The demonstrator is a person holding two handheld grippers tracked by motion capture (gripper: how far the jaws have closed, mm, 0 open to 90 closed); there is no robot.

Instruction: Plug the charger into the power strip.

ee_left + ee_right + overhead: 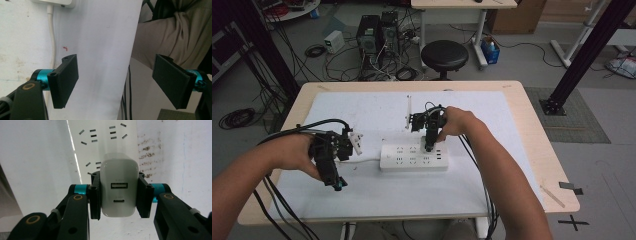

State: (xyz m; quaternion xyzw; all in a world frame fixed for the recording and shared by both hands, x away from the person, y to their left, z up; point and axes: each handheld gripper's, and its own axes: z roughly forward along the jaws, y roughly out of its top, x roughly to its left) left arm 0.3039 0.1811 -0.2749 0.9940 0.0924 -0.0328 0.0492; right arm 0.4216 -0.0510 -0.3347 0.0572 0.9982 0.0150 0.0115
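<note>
On the white-covered table [362, 107] we see a white power strip [413, 156] lying directly under our right gripper [119, 195]. It pinches a white charger [119, 185] by its sides, probably to seat it in a socket. Our left gripper [115, 80] hangs spread and empty, well off to the strip's cord end, out of the way.

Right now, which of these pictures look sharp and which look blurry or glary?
High view: evenly lit, slightly soft. Left gripper view: open jaws crisp, white cord and trousers behind softer. Right gripper view: charger sharp between the jaws, with a bright glare streak on the power strip.
</note>
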